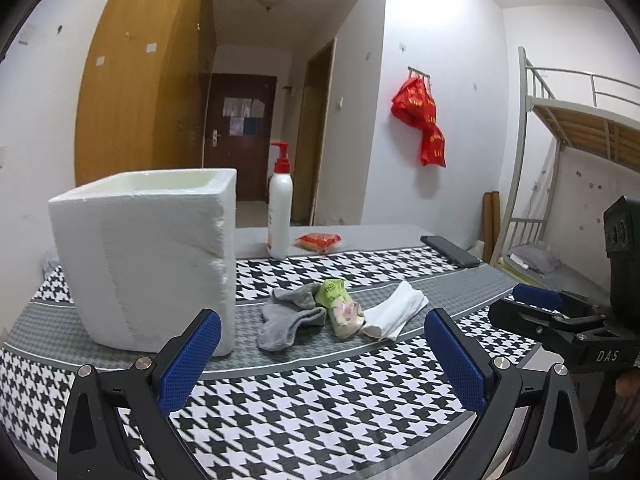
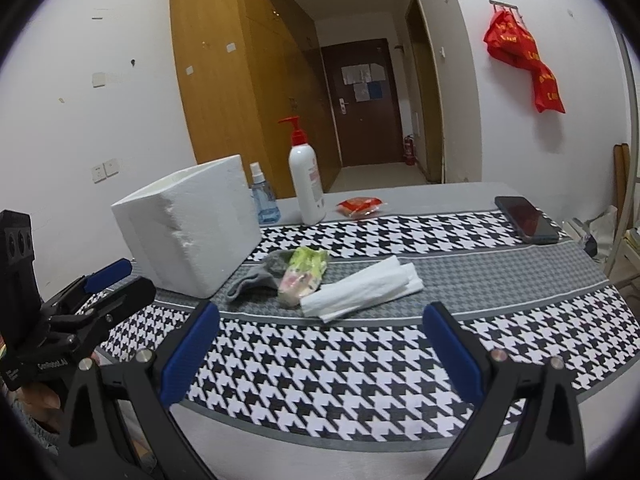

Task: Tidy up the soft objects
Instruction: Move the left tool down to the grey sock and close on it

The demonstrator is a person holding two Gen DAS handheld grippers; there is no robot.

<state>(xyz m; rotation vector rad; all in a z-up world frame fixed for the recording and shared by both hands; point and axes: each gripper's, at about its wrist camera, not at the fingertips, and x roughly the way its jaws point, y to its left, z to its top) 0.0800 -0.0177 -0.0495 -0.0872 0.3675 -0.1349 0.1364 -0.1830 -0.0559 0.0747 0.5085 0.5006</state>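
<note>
A grey sock (image 1: 286, 316) (image 2: 256, 274), a green and pink tissue pack (image 1: 340, 306) (image 2: 304, 274) and a folded white cloth (image 1: 394, 312) (image 2: 360, 290) lie together on the houndstooth tablecloth. A white foam box (image 1: 148, 256) (image 2: 192, 224) stands open-topped to their left. My left gripper (image 1: 320, 354) is open and empty, just short of the pile. My right gripper (image 2: 320, 354) is open and empty, also short of the pile. The right gripper also shows in the left wrist view (image 1: 536, 304), and the left gripper in the right wrist view (image 2: 108, 280).
A white pump bottle with a red top (image 1: 280, 208) (image 2: 306, 176), a red snack packet (image 1: 318, 242) (image 2: 360, 206) and a black phone (image 1: 450, 256) (image 2: 526, 218) sit at the back of the table. A blue spray bottle (image 2: 262, 196) stands behind the box. A bunk bed (image 1: 568, 128) is at right.
</note>
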